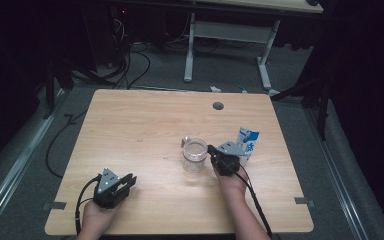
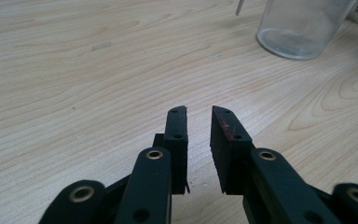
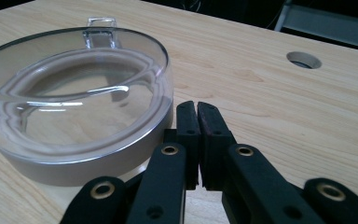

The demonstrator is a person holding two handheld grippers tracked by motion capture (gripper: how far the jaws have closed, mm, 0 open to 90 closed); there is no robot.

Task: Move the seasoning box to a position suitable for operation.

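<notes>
A clear plastic measuring cup point(image 1: 195, 155) with a small handle stands right of the table's middle. Just right of its rim is my right gripper point(image 1: 211, 149), jaws shut with nothing between them. In the right gripper view the cup point(image 3: 74, 102) sits close on the left of the shut right gripper point(image 3: 196, 106), apart from it. My left gripper point(image 1: 129, 180) rests near the table's front left, pointing toward the cup. In the left gripper view the left gripper point(image 2: 199, 112) shows a narrow gap over bare wood, with the cup point(image 2: 303, 28) far ahead at the upper right.
A blue and white carton point(image 1: 247, 142) stands upright just behind my right hand. The wooden table point(image 1: 145, 125) has a round cable hole point(image 1: 218, 106) near its far edge. Beyond the table are floor cables and the white legs of another desk.
</notes>
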